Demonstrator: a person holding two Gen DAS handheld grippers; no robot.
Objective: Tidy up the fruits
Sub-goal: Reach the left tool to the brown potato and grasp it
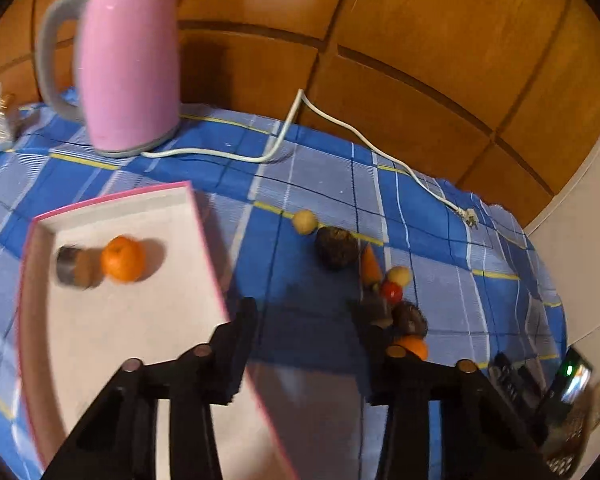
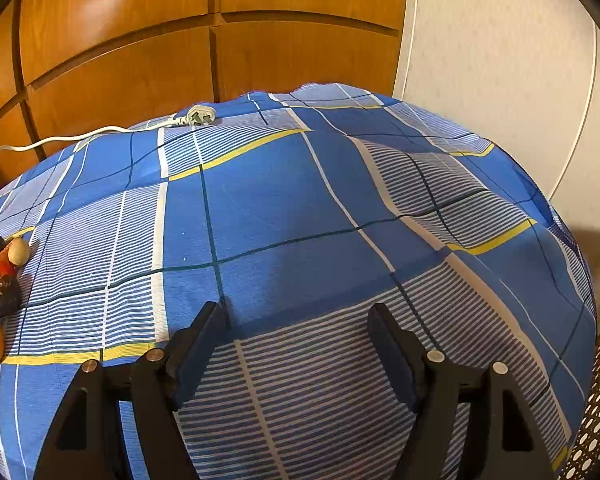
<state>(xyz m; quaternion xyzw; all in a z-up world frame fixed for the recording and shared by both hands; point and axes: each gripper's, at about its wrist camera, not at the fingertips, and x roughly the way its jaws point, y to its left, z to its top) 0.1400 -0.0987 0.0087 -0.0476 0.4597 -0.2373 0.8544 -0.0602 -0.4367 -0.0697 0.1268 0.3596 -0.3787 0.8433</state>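
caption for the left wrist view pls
Empty left gripper between a tray holding one orange and the unsorted fruits.

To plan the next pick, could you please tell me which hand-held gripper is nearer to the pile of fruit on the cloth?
Left. The left hand-held gripper hangs right over the fruit pile; the right hand-held gripper is off beside it, over bare cloth.

Left wrist view motion-blurred throughout. Small metallic cylinder (image 1: 74, 266) on tray beside orange (image 1: 123, 259): smeared, identity unclear. Second orange (image 1: 415, 347) half hidden behind left gripper finger (image 1: 374, 322). Dark device (image 1: 572, 380) at right edge: cut off, unreadable. Right wrist view: fruit cluster (image 2: 0, 276) cropped by left edge; kinds not certain.
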